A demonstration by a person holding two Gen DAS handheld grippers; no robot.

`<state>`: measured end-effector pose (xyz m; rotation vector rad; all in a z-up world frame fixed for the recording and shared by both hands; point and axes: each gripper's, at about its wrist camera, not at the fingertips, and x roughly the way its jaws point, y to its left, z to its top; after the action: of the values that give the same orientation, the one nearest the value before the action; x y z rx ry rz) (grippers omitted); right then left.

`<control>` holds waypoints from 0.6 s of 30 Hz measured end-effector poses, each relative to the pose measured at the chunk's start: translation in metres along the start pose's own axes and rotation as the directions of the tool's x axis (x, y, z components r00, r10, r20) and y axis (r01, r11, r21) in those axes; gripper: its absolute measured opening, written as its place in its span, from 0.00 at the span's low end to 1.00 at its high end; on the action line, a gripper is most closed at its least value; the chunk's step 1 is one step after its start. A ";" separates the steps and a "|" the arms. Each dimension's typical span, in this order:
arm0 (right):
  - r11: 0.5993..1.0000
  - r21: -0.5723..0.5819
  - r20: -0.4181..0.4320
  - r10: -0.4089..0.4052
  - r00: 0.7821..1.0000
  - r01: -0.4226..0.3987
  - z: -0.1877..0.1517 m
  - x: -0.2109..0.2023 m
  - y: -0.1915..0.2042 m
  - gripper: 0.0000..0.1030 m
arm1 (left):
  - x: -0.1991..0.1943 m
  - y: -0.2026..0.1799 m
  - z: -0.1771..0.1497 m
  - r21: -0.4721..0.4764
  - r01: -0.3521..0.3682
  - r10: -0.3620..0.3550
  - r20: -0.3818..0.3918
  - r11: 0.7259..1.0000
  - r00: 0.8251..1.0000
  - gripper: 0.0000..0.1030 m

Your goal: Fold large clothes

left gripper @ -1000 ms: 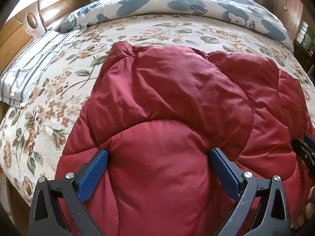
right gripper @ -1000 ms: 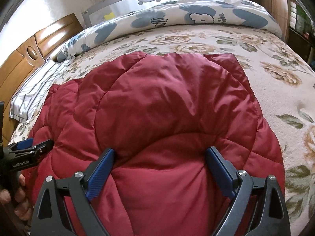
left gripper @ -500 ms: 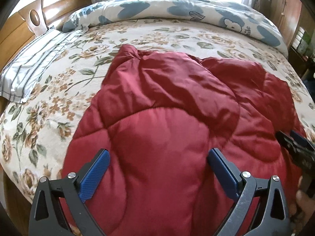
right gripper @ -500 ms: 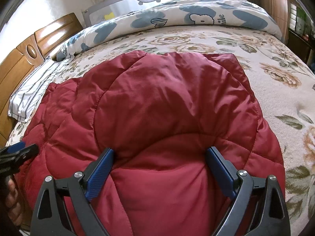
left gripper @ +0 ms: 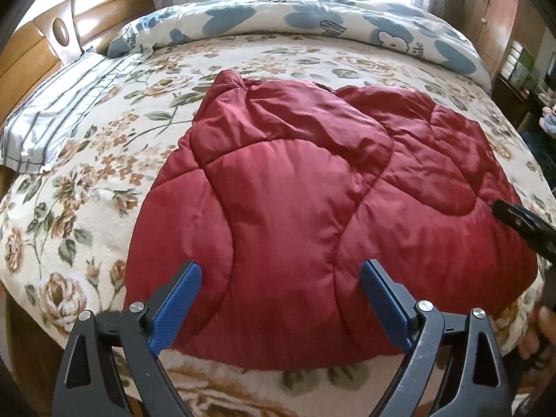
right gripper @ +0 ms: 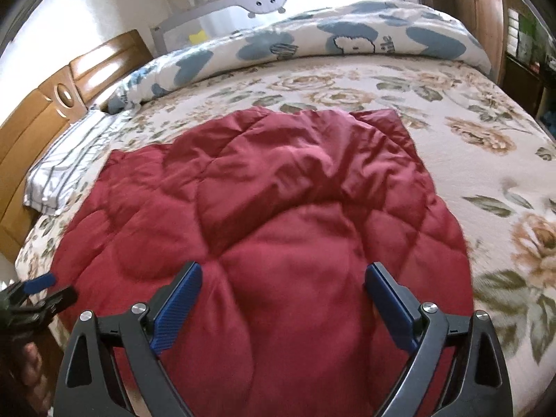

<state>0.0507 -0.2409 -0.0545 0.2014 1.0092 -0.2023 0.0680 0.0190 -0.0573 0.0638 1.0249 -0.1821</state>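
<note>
A dark red quilted padded garment (left gripper: 312,208) lies folded and spread flat on a cream floral-patterned bed cover (left gripper: 104,173), filling the centre of both wrist views, its near edge close to the bed's near edge. In the left wrist view, the left gripper (left gripper: 281,302), black-framed with blue ribbed pads, occupies the lower centre; its jaws stand wide and are closing, with nothing gripped: the pads hang above the garment and press on no fabric. In the right wrist view, the right gripper (right gripper: 283,302) sits at lower centre with jaws spread wide and clear of the fabric, holding nothing. The right gripper's black tip also shows at the right edge of the left wrist view, over the garment's right border. A striped grey-and-white pillow (left gripper: 59,118) lies at the left of the frame, beside a wooden headboard (left gripper: 41,45) at upper left. A long white bolster with blue cartoon print (left gripper: 312,24) runs across the top of the frame along the far side of the bed. A person's fingers (left gripper: 537,333) show at the lower right edge.
</note>
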 end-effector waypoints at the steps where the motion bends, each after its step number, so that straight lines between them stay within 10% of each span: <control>1: 1.000 -0.011 0.005 -0.001 1.000 0.001 -0.006 -0.007 0.001 0.93 | -0.001 -0.002 -0.003 0.014 0.004 -0.004 0.004 1.000 1.000 0.91; 18: 0.999 0.008 -0.036 -0.045 0.998 0.045 -0.044 -0.011 -0.011 0.93 | 0.033 -0.011 -0.005 0.035 -0.020 0.021 -0.006 0.999 1.000 1.00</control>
<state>0.0064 -0.2395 -0.0690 0.1914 1.0491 -0.2451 0.0787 0.0049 -0.0880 0.1069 1.0269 -0.1814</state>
